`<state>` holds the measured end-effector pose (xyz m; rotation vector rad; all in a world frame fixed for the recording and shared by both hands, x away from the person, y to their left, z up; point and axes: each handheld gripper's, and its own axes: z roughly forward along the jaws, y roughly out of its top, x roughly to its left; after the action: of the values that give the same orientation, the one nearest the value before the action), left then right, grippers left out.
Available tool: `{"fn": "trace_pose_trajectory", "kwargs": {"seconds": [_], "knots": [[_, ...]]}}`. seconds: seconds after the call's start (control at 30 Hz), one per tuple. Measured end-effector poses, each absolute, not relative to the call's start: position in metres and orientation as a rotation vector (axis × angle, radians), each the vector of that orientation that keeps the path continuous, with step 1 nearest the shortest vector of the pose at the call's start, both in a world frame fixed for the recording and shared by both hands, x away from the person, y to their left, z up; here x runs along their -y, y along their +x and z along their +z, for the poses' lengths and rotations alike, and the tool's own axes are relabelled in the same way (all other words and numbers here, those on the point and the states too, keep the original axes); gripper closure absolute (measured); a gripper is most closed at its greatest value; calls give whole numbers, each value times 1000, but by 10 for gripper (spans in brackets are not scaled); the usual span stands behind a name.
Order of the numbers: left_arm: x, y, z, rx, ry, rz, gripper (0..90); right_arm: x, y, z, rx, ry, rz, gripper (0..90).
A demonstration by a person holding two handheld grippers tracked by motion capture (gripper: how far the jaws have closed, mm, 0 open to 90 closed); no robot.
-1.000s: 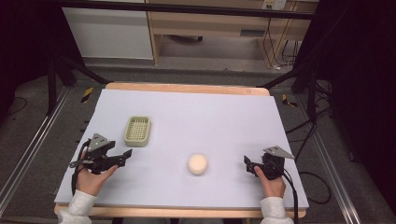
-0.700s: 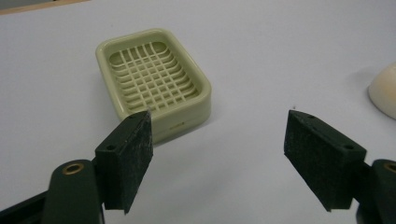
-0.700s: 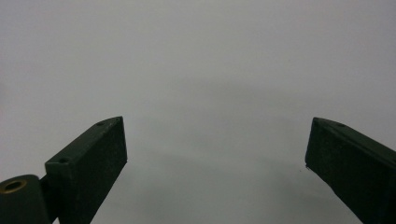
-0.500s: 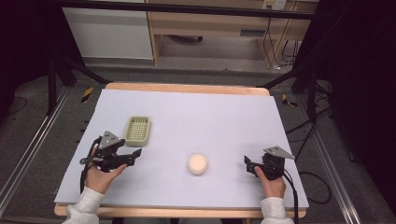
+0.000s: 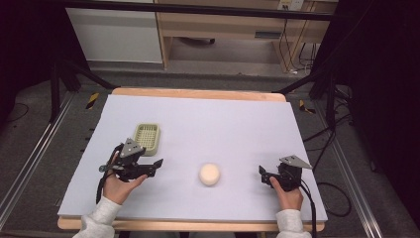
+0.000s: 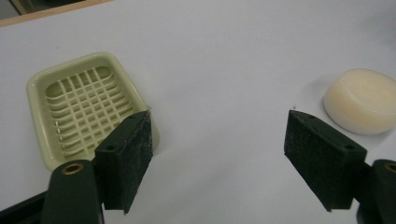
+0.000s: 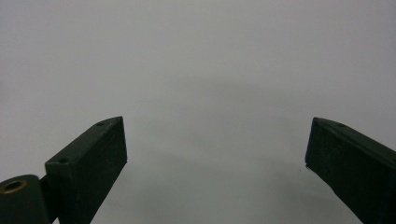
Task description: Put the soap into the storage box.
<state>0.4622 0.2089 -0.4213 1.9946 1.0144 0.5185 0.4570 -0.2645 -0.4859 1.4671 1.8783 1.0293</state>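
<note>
The left gripper [image 5: 157, 164] hovers low over the white table [image 5: 223, 119], jaws spread wide and holding nothing. A pale green slatted plastic soap dish [image 6: 86, 105] lies just beyond its left jaw, and a round cream soap bar [image 6: 362, 100] sits ahead of its right jaw. The right gripper [image 5: 262, 174] rests apart, also spread and empty. Nothing appears grasped yet; presumably the soap remains to be placed. The dish's long axis runs away from the person; the bar, being round, shows no direction.
</note>
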Motion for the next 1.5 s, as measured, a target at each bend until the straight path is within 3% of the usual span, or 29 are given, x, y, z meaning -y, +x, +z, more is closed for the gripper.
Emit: {"fn": "trace_pose_trajectory", "kwargs": {"seconds": [1.5], "knots": [[-125, 462, -417, -832, 2106, 393, 219, 264, 458, -486, -1885, 1465, 1022, 58]]}}
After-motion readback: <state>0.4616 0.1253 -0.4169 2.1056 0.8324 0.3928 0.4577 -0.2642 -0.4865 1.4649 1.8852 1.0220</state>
